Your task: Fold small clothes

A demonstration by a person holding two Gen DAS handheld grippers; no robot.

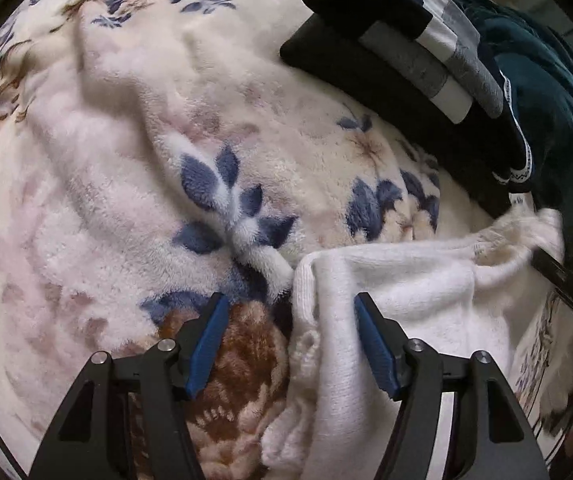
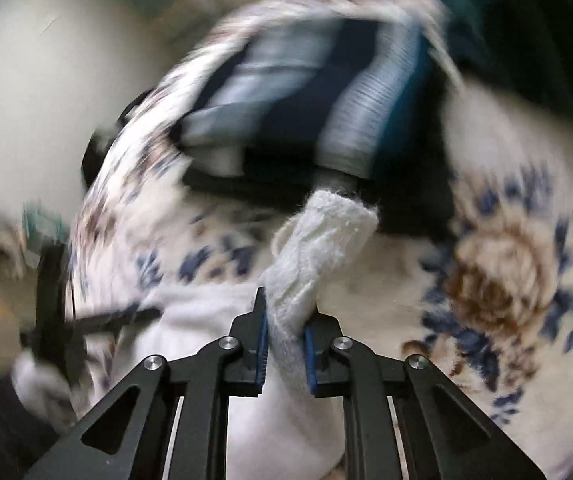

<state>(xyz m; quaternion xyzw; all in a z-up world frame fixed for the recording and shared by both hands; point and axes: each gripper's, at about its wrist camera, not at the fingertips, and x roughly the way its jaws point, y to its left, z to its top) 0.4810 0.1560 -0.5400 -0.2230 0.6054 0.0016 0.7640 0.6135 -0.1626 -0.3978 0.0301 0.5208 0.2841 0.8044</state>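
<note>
A small white knitted garment lies on a fluffy floral blanket. My left gripper stands open just above it, with the garment's ribbed left edge between the blue fingers, not pinched. In the right wrist view, my right gripper is shut on a bunched end of the white knitted garment, which sticks up past the fingertips. The right gripper also shows as a dark blurred shape at the garment's far right end in the left wrist view.
A stack of folded dark, grey and white clothes sits at the blanket's far right, with a teal garment behind it. The same stack of folded clothes appears blurred ahead of the right gripper. A pale wall lies beyond the blanket's edge.
</note>
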